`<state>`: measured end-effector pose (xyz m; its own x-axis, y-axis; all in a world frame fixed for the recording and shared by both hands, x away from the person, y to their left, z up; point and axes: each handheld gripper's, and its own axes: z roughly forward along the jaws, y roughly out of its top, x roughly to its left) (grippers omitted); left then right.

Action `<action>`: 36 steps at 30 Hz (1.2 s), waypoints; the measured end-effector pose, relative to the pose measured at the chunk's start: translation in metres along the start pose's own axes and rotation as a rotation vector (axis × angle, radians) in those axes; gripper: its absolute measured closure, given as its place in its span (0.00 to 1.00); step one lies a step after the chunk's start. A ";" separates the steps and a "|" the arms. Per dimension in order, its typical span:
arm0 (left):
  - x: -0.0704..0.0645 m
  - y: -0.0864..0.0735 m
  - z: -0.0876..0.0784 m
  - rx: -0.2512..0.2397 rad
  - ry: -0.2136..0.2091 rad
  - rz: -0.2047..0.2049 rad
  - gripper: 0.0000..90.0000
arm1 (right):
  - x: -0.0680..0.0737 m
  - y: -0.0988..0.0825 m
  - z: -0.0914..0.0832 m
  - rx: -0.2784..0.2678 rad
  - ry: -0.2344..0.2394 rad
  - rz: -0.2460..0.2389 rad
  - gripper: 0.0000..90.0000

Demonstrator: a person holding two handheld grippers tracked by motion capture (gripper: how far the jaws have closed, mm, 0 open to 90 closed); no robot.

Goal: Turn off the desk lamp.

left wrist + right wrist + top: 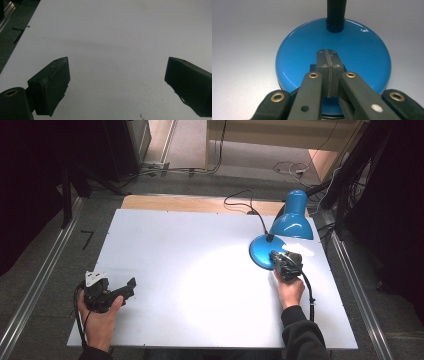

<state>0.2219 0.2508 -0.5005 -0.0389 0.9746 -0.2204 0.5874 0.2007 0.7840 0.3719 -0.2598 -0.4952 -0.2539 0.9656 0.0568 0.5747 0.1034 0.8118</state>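
A blue desk lamp (pixel 287 227) stands near the right edge of the white worktop (pixel 200 270), toward its far side, with its round base (pixel 332 62) flat on the surface and its shade (pixel 292 222) bent low over the base. The lamp is lit, and its pool of light falls across the middle of the worktop. Its black cord (pixel 245 202) trails off over the far edge.

The right tongs (pixel 328 56) are pressed fully together with nothing between them, and their joined tips rest on top of the base, just in front of the ribbed black neck (pixel 335 15). Closed like this they make one blunt point, which suits pushing a switch on the base better than gripping; whether a switch lies under the tips cannot be told.

The left tongs (pixel 131 285) lie near the left front corner of the worktop, spread wide and empty, parked well apart from the lamp, so the left hand (pixel 100 317) seems to be idle.
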 end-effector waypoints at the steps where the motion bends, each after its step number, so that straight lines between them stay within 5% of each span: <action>1: 0.000 0.000 0.000 0.000 0.000 0.001 0.08 | 0.000 0.000 0.000 0.000 0.000 0.001 0.97; 36: 0.001 0.000 0.000 -0.004 0.002 -0.006 0.08 | -0.005 0.006 0.000 0.008 -0.016 0.024 0.94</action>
<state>0.2220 0.2518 -0.5006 -0.0435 0.9737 -0.2237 0.5835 0.2065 0.7854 0.3764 -0.2639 -0.4907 -0.2274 0.9715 0.0671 0.5865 0.0817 0.8058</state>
